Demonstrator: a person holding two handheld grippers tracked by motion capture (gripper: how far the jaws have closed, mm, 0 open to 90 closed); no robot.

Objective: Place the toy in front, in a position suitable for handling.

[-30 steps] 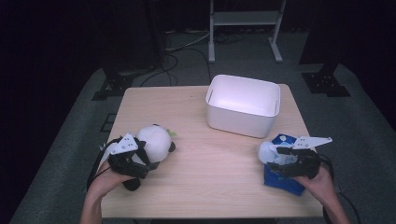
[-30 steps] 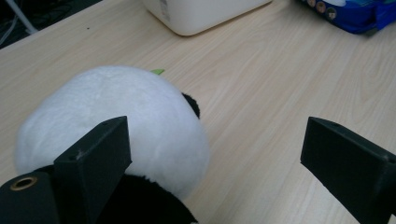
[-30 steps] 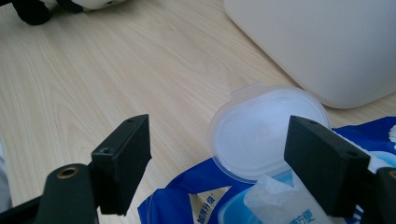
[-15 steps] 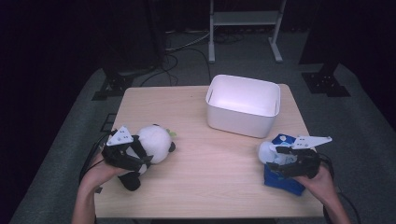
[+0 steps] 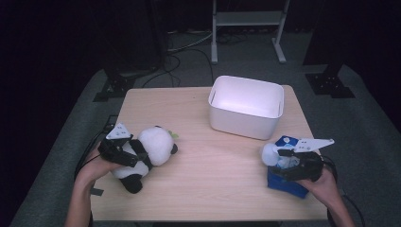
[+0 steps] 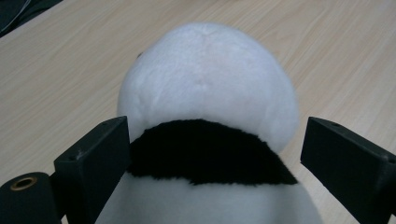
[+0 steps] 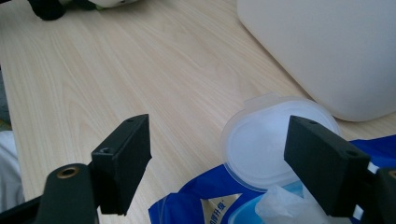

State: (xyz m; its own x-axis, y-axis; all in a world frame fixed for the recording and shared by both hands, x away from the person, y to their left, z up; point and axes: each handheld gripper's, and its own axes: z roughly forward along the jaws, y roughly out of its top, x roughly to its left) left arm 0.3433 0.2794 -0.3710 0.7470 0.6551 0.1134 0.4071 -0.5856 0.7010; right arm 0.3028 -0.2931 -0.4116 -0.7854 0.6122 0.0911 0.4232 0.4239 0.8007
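left gripper [image 5: 124,152] is over the panda plush [image 5: 153,147] at the table's [image 5: 208,165] near left corner; in the left gripper view its jaws stand wide apart on either side of the black shoulder band, the left jaw about touching the fur, the right jaw off it, nothing gripped yet. you should centre the body between the jaws, close across the band below the head, and squeeze past the pile so it does not slip.

right gripper [image 5: 298,165] sits above the blue wipes pack [image 5: 286,182] at near right, jaws wide open, holding nothing; flip lid [image 7: 275,140] is up, a tissue [image 7: 280,203] showing. white bin [image 5: 247,106] stands at far right, apart from both.
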